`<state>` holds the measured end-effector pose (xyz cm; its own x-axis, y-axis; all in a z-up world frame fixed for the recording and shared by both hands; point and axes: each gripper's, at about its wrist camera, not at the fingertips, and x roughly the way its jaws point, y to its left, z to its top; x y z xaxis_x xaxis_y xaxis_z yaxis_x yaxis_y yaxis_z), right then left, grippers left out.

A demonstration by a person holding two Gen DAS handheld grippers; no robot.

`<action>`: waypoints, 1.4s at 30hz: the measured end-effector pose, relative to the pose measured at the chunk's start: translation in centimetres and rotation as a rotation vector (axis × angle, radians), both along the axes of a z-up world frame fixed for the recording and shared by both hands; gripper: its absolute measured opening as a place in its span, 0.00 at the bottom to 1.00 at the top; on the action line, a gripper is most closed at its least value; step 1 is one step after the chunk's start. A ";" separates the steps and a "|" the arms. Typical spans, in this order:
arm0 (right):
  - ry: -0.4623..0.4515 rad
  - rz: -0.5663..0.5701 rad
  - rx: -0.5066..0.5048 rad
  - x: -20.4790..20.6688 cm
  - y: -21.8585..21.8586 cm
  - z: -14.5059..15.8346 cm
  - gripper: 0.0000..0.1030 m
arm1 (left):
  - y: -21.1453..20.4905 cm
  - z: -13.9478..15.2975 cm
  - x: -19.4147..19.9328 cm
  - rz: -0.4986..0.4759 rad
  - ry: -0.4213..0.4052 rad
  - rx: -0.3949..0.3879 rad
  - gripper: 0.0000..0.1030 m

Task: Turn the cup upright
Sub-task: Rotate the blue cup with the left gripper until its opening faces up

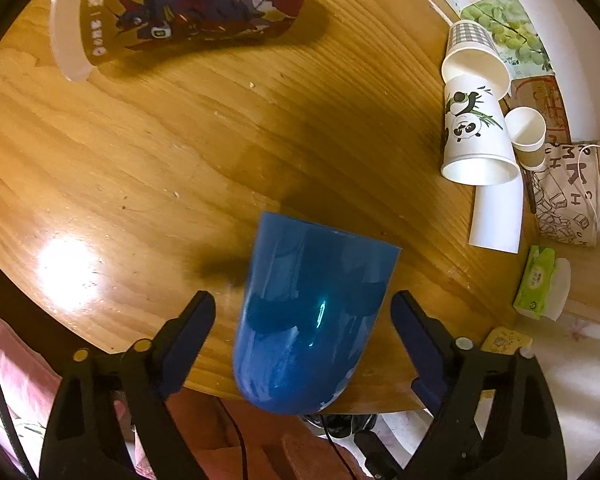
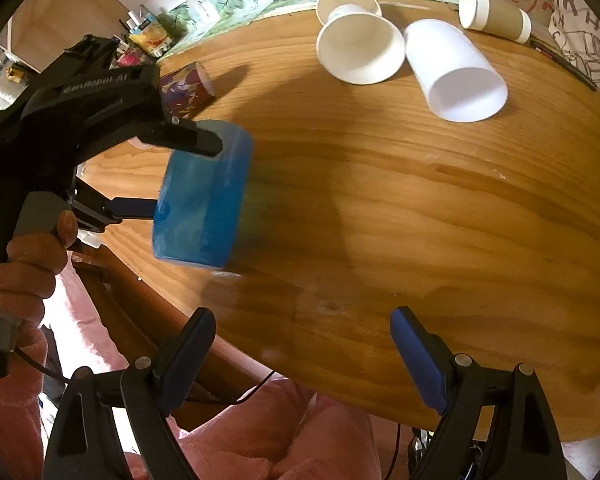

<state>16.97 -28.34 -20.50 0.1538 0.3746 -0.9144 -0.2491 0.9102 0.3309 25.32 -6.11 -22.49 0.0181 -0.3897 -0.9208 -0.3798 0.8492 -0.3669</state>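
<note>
I see the round wooden bench (image 1: 148,152) filling both views, its grain glossy with a bright glare patch near the left edge.

Next in size is the blue cup (image 1: 312,320), the thing I am working on. It is smooth, shiny, translucent blue plastic with a rounded closed end and a straight-cut rim. In the left wrist view it lies between the fingers of my left tool (image 1: 304,316), closed end toward the camera and rim pointing away over the bench edge. From the right wrist view the cup (image 2: 204,196) looks tilted and blurred, sitting at the near left edge of the bench, with one black finger above it and the other at its lower left side. The left tool's jaws are spread wider than the cup; in the left view there is a clear gap on the left side, while on the right I cannot tell whether the pad touches. I cannot tell whether it has any real hold.

My right tool (image 2: 304,340) hangs wide open with nothing between its blue pads, well apart from the cup.

At the far side a printed cup (image 1: 172,8) with a red and purple cartoon figure lies on its side. To the right, well apart, paper cups lie tumbled together: a panda cup (image 1: 476,132), a plain white one (image 2: 456,76), and a brown-sleeved one (image 2: 496,12).
</note>
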 end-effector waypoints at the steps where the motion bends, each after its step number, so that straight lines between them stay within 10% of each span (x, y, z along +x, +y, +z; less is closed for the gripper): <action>1: 0.005 -0.003 0.005 0.1 -0.1 0.0 0.87 | -0.1 -0.1 0.1 -0.001 0.000 -0.001 0.87; 23: 0.014 0.008 0.030 1.4 -0.1 0.1 0.87 | -2.4 0.4 1.3 -0.077 -0.041 0.046 0.76; 42: -0.018 0.000 0.036 0.6 -0.2 1.4 0.87 | -3.0 4.6 0.1 -0.174 -0.329 0.108 0.75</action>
